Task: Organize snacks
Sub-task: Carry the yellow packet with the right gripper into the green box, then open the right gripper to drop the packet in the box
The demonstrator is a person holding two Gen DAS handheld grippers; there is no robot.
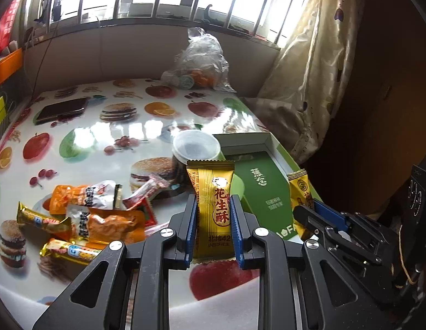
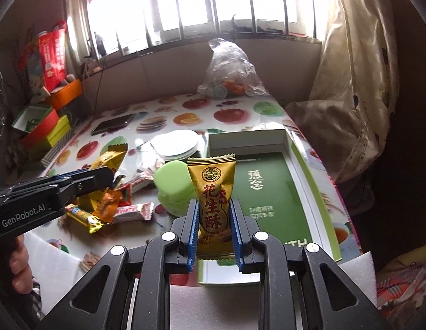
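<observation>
I have the left gripper [image 1: 213, 211] level over the near edge of the table [image 1: 83, 137], its fingers [image 1: 191, 220] clamped on the sides of a gold peanut-crisp packet [image 1: 213, 209] that stands upright between the blue pads. The packet reads 花生酥, with 北纬42 lower down. From the right wrist view I see this same tool side-on at my left, lettered GenRobot.AI on its body, with the holder's hand [image 2: 18, 264] below it.

My right gripper [image 2: 214, 214] points forward over the near end of the open green box [image 2: 314, 181], and its fingers [image 2: 236, 220] pinch a second gold packet [image 2: 213, 192] upright. That one also reads 花生酥, with a small red tag 原味 and a round brand seal at the top that I cannot read. In the left wrist view this tool sits low at my right, beside the box, the packet poking up from its tips.

The box holds a green card [image 2: 265, 187] printed 蕉念; the smaller lines under it are too blurred. More snacks [image 1: 83, 214] lie heaped on the table left of the box, orange and gold wrappers with blurred print. A clear-lidded tub [image 1: 196, 148] stands behind my left packet, touching the box's far left corner.
</observation>
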